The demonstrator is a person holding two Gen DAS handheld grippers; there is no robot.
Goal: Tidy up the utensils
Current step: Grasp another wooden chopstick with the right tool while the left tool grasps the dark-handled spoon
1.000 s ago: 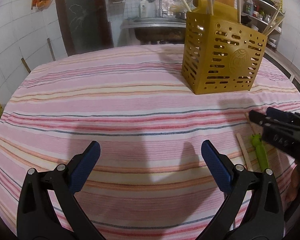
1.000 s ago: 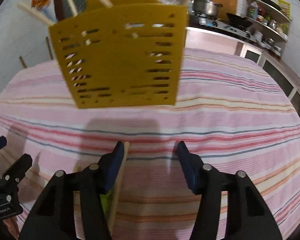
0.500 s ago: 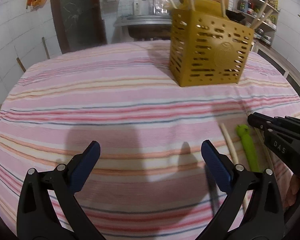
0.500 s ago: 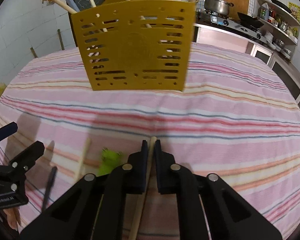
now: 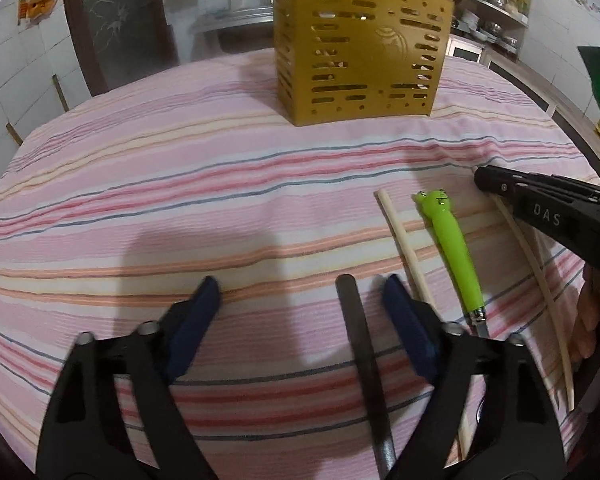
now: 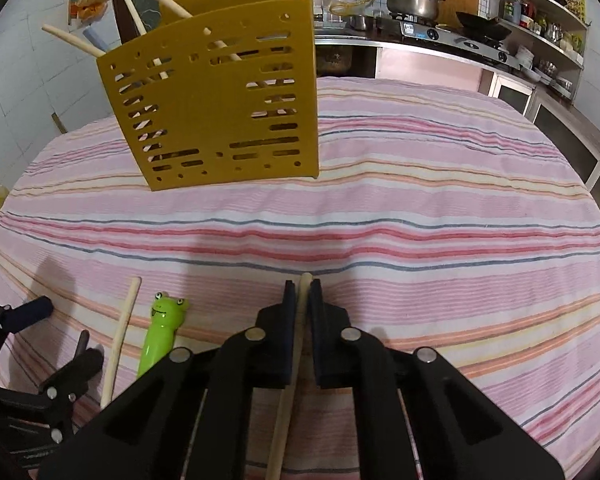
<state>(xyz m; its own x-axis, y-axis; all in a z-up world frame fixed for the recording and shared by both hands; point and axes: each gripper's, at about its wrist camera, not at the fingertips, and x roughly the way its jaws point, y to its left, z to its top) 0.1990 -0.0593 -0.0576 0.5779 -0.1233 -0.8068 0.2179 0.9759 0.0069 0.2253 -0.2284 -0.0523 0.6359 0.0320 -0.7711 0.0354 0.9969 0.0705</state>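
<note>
Open striped cloth right of & in front of yellow holder: free passage. Near left crowded: loose chopstick, green frog-handled utensil, dark handle lying close together.

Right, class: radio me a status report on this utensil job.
Right gripper shut on chopstick. Left gripper closing around dark utensil, not gripping. Holder ahead, path clear.
</note>
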